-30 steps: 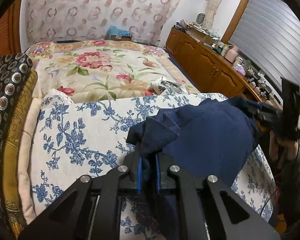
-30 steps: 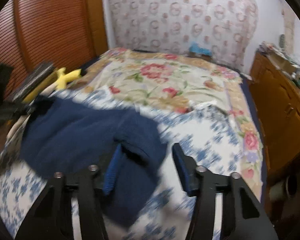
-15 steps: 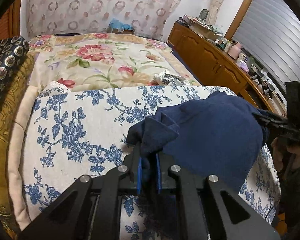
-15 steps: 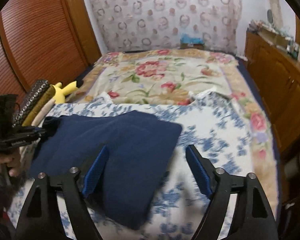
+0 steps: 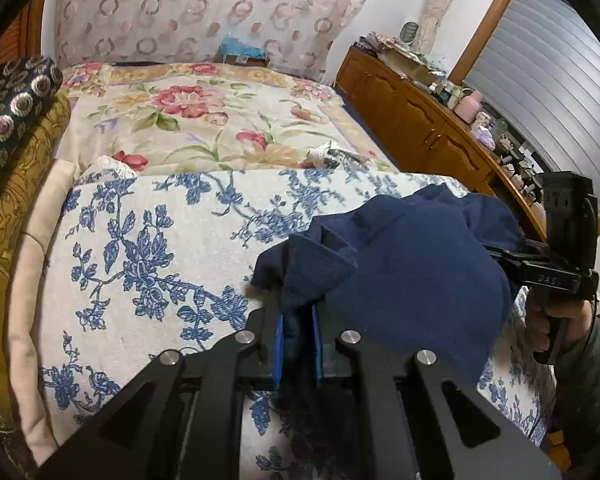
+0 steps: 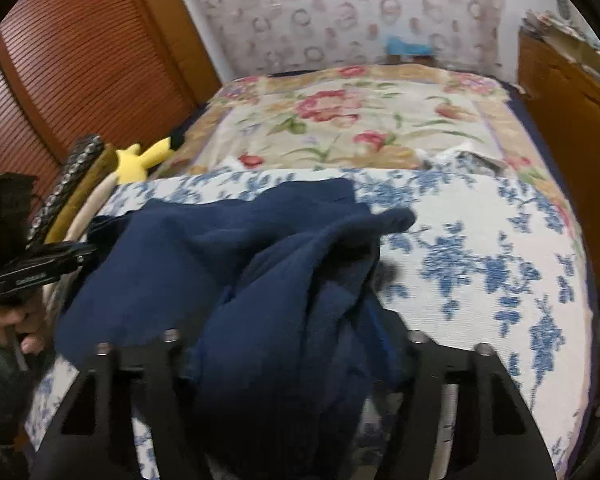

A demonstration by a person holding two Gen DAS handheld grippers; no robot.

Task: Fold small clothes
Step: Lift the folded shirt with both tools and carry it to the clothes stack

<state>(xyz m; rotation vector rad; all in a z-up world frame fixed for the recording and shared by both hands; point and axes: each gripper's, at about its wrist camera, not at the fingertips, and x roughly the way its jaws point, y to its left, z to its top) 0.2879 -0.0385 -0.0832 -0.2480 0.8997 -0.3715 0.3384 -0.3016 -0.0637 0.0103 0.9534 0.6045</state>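
- Left tool (image 5: 297, 350) clenched on a corner of the dark navy knit garment (image 5: 412, 276) — it lies bunched on the blue-floral white bedspread (image 5: 140, 248).
- Right tool (image 6: 292, 364): jaws have just been closing, cloth between them; grip unclear.
- Step: picking up corners. Next — lift, spread flat.

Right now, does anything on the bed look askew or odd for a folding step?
Yes: the navy garment is bunched in a rumpled heap, not flat on the blue-flowered cover. The left gripper pinches one corner; cloth hides the right gripper's fingers.
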